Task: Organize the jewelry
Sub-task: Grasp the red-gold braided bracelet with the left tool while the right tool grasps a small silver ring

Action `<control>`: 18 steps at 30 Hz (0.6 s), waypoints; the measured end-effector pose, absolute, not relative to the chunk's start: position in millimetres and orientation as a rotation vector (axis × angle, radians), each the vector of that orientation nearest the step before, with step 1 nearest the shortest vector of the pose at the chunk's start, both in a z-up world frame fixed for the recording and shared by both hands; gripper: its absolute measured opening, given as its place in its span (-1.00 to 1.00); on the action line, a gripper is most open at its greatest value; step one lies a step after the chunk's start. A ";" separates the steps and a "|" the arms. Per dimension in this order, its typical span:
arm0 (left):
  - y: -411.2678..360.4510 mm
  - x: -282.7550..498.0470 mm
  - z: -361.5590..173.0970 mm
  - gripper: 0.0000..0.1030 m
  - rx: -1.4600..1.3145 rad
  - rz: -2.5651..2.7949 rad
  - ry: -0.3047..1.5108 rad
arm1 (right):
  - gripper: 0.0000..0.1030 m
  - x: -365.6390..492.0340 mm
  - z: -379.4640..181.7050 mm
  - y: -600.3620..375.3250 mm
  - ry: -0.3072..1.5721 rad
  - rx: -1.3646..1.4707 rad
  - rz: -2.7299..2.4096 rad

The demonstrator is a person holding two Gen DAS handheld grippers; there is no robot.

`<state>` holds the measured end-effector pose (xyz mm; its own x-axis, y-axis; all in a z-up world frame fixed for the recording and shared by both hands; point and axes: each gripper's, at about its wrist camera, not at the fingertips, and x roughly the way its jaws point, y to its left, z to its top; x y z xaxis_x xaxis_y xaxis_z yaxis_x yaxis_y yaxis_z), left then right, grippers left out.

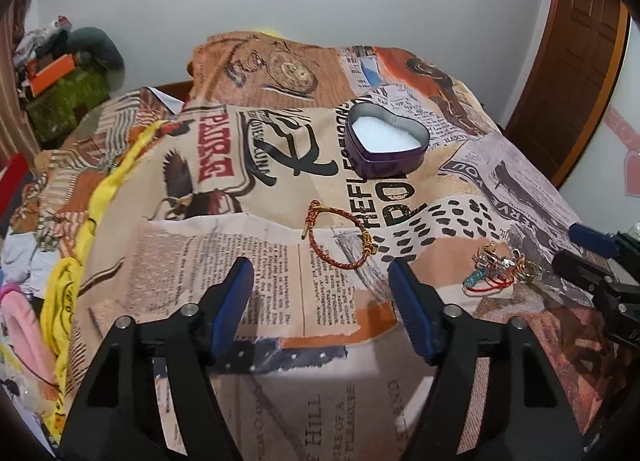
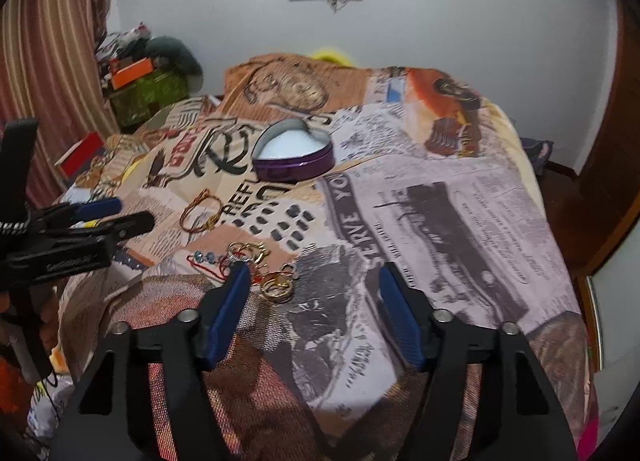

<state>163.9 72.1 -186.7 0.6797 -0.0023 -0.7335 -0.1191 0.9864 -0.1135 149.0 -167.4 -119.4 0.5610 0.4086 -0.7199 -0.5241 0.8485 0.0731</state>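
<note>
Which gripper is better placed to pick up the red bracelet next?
Left. The left gripper is open with the bracelet lying just beyond its fingertips, roughly centred. The right gripper is open beside the jewelry pile, farther from the bracelet.

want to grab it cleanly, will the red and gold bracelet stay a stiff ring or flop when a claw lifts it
The red and gold bracelet looks like thin twisted cord lying in an uneven loop, so it will probably sag. It seems light. On the wrinkled printed cloth, pushing it would likely drag it, not roll it.
</note>
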 end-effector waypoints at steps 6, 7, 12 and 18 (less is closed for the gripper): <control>72.8 173.6 -195.4 0.20 -0.177 0.044 0.836 | -0.24 156.4 -128.1 -157.9 0.854 -0.177 0.608; 72.7 173.9 -196.7 0.18 -0.177 0.045 0.837 | -0.29 157.3 -130.5 -156.6 0.865 -0.185 0.612; 70.9 173.5 -202.2 0.08 -0.175 0.038 0.848 | -0.78 162.0 -136.4 -153.7 0.893 -0.190 0.627; 72.9 175.0 -198.5 0.08 -0.173 0.027 0.850 | -0.87 162.1 -132.1 -157.4 0.875 -0.173 0.611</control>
<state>175.0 72.9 -198.5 0.6608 -0.0449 -0.7492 -0.0931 0.9856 -0.1411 162.1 -157.4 -132.1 0.4840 0.4300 -0.7621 -0.5671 0.8174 0.1011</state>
